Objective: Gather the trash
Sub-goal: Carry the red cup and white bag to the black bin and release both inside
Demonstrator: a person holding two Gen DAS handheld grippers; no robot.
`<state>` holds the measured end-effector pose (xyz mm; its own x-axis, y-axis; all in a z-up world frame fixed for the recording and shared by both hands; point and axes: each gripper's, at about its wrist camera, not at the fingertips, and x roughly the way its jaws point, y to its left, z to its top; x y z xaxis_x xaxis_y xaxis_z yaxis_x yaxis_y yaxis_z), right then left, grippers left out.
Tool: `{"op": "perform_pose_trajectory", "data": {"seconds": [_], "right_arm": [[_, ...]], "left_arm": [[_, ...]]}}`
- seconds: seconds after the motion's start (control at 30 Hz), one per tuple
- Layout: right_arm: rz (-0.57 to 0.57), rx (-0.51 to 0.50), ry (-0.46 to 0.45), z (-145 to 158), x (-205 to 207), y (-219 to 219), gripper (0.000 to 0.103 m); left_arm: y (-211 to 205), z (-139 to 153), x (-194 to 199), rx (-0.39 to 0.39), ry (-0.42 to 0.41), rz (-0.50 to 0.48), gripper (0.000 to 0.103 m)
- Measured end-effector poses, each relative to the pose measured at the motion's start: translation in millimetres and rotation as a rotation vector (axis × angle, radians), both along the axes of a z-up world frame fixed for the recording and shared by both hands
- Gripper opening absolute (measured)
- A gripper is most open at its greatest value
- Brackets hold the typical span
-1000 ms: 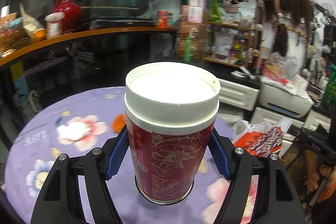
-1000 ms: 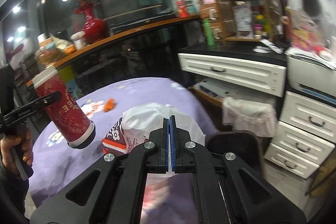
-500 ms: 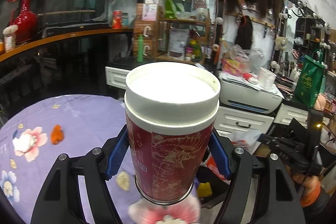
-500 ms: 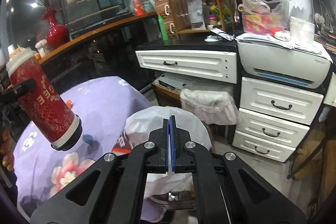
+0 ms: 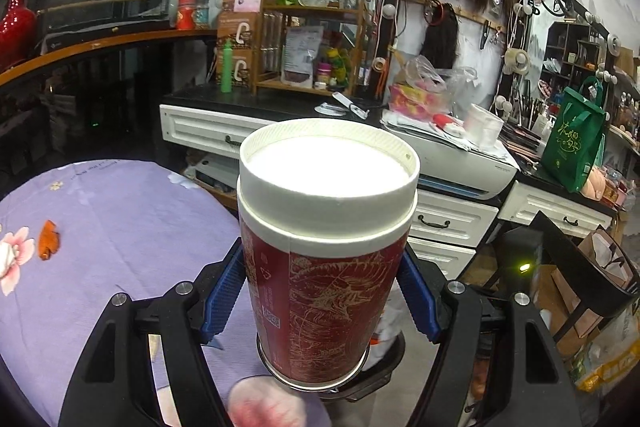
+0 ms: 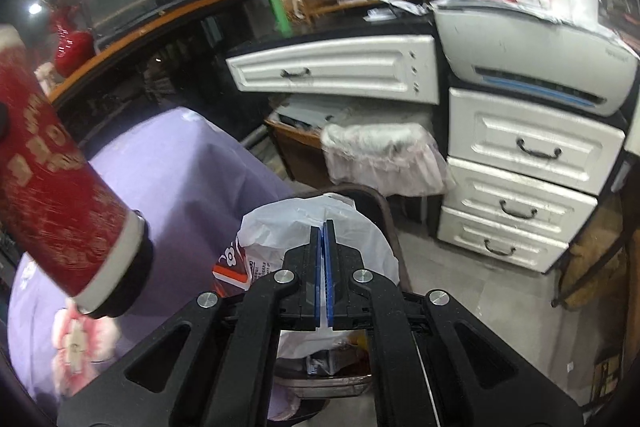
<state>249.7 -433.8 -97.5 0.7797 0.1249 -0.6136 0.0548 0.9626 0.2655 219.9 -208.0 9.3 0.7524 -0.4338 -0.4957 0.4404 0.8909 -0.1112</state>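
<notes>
**A:** Is there any writing that reads clearly?

**B:** Hardly any. The two brown cardboard boxes (image 5: pixel 239 51) on the black cabinet top each show a large white "C".

**A:** And the red cylindrical canister with the white cap (image 5: pixel 326 247)?

**B:** It bears gold printing and a small square code, but none of it reads. In the right wrist view its gold characters are blurred.

**A:** The green fabric tote bag (image 5: pixel 576 139)?

**B:** It carries gold characters, too small to make out.

My blue ribbed pads (image 5: pixel 224 293) grip a canister (image 5: pixel 324 267) with a glossy printed wrap and matt white plastic lid. My other pads pinch a thin crinkled plastic bag (image 6: pixel 280 223). The tablecloth (image 5: pixel 120 211) is matt purple cloth.
</notes>
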Motion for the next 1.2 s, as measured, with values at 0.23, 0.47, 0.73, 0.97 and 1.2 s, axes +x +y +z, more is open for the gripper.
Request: {"op": "perform_pose_trajectory", "data": {"seconds": [0.23, 0.47, 0.73, 0.97, 1.2], "right_arm": [[-0.117, 0.019, 0.007, -21.0, -8.8, -19.8, 0.079], [-0.184, 0.05, 0.024, -22.9, -38.7, -41.1, 0.079], [-0.239, 0.048, 0.029, -23.0, -77.3, -56.8, 0.079], [-0.265, 0.048, 0.015, -21.9, -106.7, -69.0, 0.079], [-0.287, 0.056, 0.005, -18.3, -120.3, -79.6, 0.079]], "left_arm": [[-21.9, -13.6, 2.8, 0.009, 0.029, -0.035, 0.07], [-40.7, -35.6, 8.8, 0.03, 0.079, -0.056, 0.071], [-70.0, -63.5, 17.1, 0.081, 0.125, -0.079, 0.071], [-90.9, -88.7, 25.7, 0.146, 0.148, -0.087, 0.071], [-103.5, -106.4, 36.0, 0.189, 0.172, -0.073, 0.071]]}}
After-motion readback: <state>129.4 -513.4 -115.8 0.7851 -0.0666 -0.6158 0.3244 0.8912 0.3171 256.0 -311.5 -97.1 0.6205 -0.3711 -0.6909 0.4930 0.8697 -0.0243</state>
